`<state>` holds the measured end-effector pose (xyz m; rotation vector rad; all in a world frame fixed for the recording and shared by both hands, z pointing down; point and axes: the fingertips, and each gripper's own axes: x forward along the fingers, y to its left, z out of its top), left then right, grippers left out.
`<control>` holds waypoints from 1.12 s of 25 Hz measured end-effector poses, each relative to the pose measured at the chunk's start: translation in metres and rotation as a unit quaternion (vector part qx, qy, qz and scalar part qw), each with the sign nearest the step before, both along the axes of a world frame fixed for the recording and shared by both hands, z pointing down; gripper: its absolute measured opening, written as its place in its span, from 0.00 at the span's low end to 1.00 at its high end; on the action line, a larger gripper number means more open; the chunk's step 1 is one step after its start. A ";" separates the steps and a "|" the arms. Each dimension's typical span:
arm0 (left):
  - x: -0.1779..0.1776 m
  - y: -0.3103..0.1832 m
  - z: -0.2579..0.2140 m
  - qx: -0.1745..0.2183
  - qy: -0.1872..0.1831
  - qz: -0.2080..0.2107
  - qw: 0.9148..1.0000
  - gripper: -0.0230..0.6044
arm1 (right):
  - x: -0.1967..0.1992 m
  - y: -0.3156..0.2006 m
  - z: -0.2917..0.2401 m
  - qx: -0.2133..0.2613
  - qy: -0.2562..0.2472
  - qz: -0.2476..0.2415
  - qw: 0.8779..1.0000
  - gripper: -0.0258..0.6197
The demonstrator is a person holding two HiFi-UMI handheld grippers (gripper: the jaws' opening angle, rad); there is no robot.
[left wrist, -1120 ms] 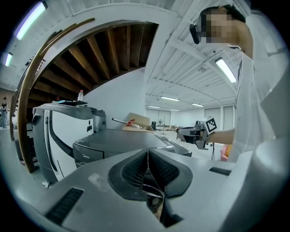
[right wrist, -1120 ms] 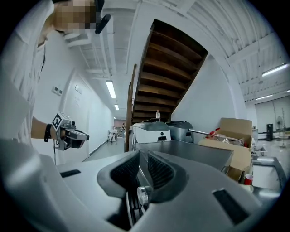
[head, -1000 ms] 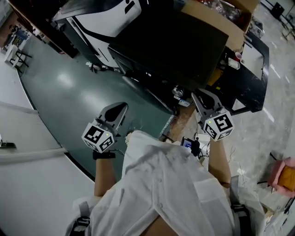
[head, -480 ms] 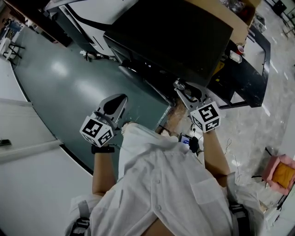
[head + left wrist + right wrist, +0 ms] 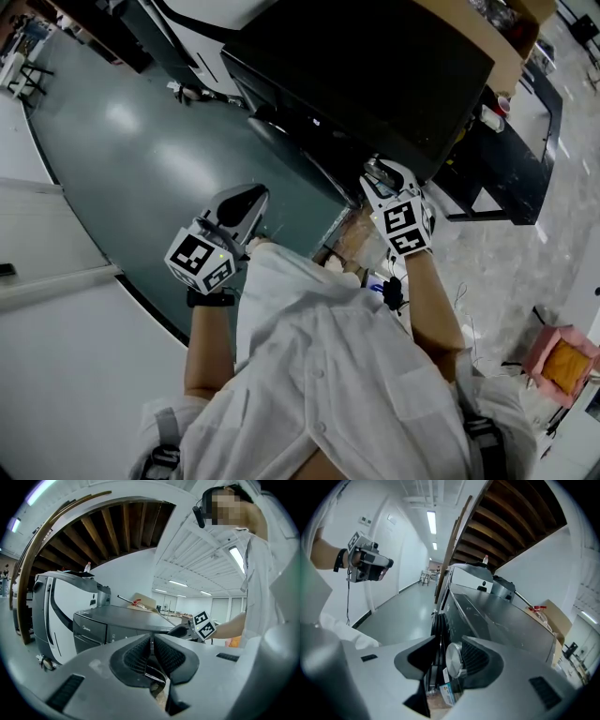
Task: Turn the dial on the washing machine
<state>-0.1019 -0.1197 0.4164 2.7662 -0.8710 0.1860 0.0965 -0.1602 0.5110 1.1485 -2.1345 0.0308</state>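
Dial (image 5: 453,658) sits between the parted right tongs (image 5: 446,645), nearer one jaw

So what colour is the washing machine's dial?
The dial is shiny metallic silver; the right gripper view shows it best.

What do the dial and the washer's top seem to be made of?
Dial: silver with a satin sheen, so metal or metallised plastic. Washer top: dark grey and smooth with faint reflections, probably painted sheet metal, possibly plastic.

Dial (image 5: 453,659) on washing machine (image 5: 375,75) front, between jaws of right claw (image 5: 376,172), left claw (image 5: 251,196) well left, over floor (image 5: 141,178)
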 end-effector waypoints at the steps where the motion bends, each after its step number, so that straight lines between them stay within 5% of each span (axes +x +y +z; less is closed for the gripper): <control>1: 0.000 0.001 0.001 -0.001 0.000 -0.001 1.000 0.06 | 0.001 0.001 0.002 -0.002 0.006 0.002 1.000 0.30; 28: 0.027 0.010 0.009 -0.009 0.001 -0.001 1.000 0.06 | 0.027 0.020 0.014 -0.020 -0.025 0.037 0.999 0.33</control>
